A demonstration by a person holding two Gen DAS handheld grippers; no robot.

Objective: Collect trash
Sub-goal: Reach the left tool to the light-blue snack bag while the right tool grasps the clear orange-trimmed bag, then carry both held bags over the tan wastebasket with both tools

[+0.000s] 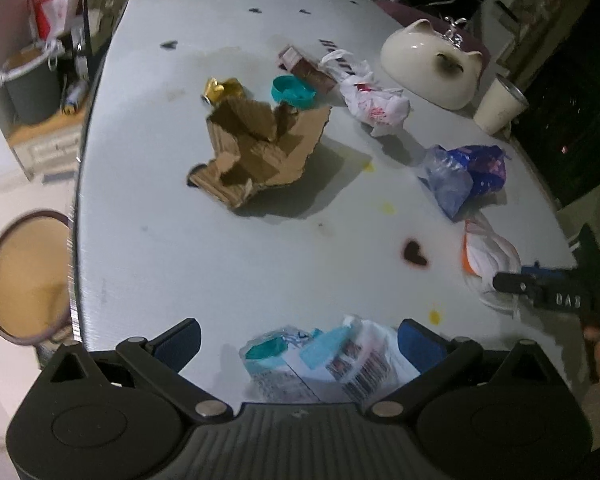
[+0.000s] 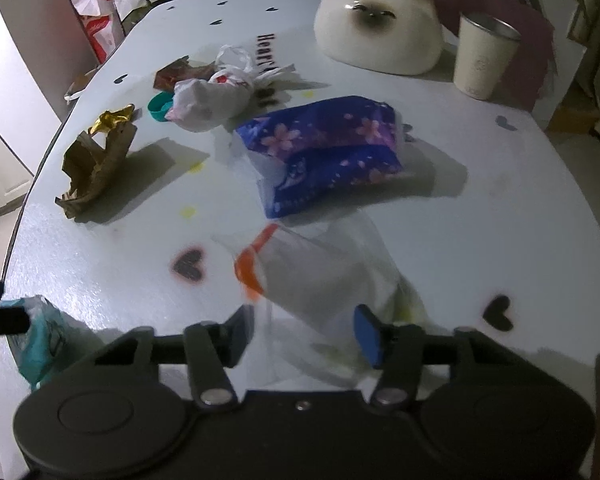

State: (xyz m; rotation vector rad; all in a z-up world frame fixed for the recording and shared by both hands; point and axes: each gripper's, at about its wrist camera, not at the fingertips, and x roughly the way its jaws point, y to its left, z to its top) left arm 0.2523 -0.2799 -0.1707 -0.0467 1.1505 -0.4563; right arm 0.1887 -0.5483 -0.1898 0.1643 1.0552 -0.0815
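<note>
White table (image 1: 148, 264) with printed dark hearts. On it: torn cardboard (image 1: 256, 148), gold foil (image 1: 220, 89), teal lid (image 1: 292, 93), knotted white bag (image 1: 370, 100), blue floral packet (image 2: 328, 152), cat-shaped ceramic (image 2: 380, 36), cream cup (image 2: 482, 56), teal-white wrapper (image 1: 320, 356), clear bag with orange rim (image 2: 308, 272).

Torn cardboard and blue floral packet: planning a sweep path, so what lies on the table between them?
In the left wrist view, only bare table with yellow spots lies between the torn cardboard and the blue floral packet.
</note>
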